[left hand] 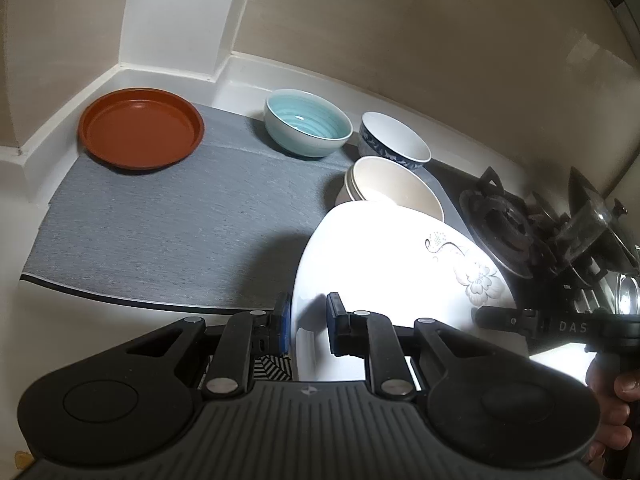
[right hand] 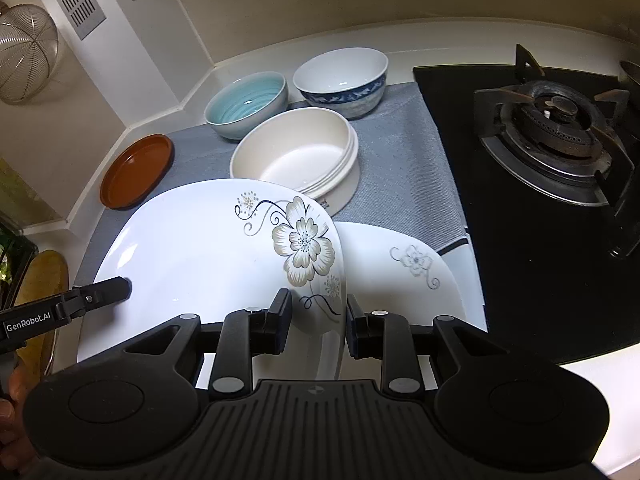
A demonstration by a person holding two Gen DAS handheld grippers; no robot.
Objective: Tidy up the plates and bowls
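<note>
Grey mat beside gas hob; both jaws seemingly clamp flowered plate.

The near rim of the flowered plate is hidden behind the right gripper. The second plate is partly covered by the first. The cream bowl is partly hidden in the left wrist view. The strainer and hand are cut off at picture edges.
</note>
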